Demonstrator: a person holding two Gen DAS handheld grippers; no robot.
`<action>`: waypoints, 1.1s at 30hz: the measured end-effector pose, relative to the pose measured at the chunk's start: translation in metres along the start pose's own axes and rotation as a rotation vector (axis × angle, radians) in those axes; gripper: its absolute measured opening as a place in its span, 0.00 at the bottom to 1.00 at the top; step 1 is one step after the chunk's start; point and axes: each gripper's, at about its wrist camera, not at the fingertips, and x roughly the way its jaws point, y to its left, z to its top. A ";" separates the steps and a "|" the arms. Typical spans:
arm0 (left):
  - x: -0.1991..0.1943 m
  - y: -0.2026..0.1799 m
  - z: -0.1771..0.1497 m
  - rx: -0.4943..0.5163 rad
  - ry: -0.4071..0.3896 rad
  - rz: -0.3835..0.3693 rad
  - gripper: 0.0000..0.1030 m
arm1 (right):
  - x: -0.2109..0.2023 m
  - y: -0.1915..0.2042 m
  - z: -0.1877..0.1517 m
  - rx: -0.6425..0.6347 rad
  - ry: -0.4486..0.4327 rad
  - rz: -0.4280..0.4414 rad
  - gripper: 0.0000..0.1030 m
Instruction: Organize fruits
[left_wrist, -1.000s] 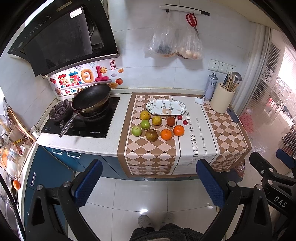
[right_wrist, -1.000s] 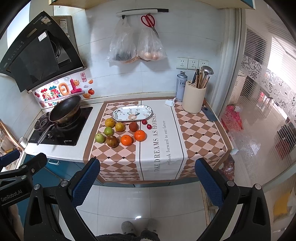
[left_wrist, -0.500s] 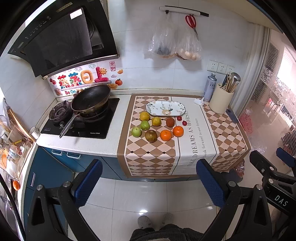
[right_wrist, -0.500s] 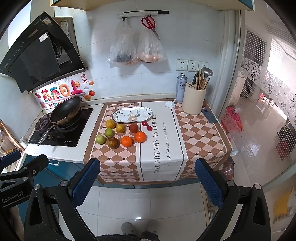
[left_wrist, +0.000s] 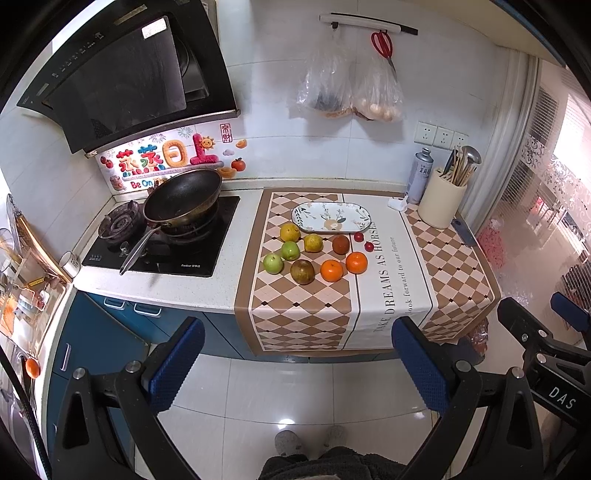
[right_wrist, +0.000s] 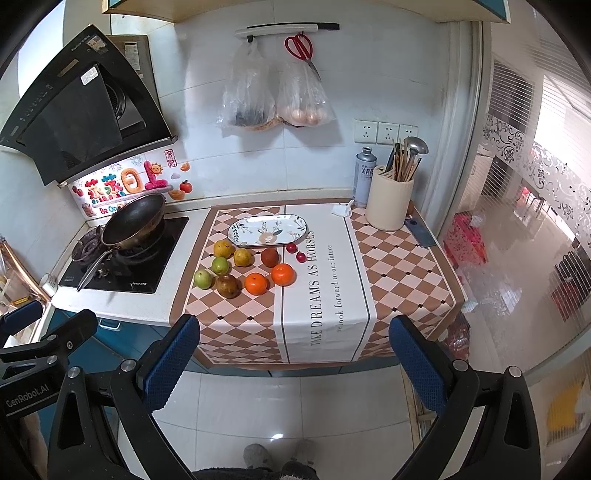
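In your left wrist view, your left tool (left_wrist: 295, 363) gapes wide and empty at bottom centre, while the round orange, green and brown fruits (left_wrist: 316, 254) sit mid-frame on the checked desk cloth (left_wrist: 306, 314), just below the oval patterned plate (left_wrist: 331, 217). In your right wrist view, your right tool (right_wrist: 293, 360) is likewise spread wide and empty at the bottom, the fruits (right_wrist: 247, 267) left of centre.

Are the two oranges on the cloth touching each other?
Cannot tell. In both wrist views the front orange and the right orange sit edge to edge; neither shows a gap or contact plainly.

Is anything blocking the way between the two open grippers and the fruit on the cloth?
Nothing visible. Left gripper and right gripper hang open, off the counter's front edge; the near orange and other fruit lie uncovered before the plate.
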 end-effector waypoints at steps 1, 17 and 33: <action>0.000 0.000 0.000 0.000 0.000 0.000 1.00 | 0.000 0.000 0.001 0.000 0.000 0.001 1.00; -0.009 0.000 0.005 -0.004 -0.002 -0.003 1.00 | -0.001 0.003 0.005 -0.003 -0.009 0.005 1.00; 0.028 -0.011 0.029 -0.045 -0.065 0.051 1.00 | 0.046 -0.014 0.015 0.025 -0.035 0.050 1.00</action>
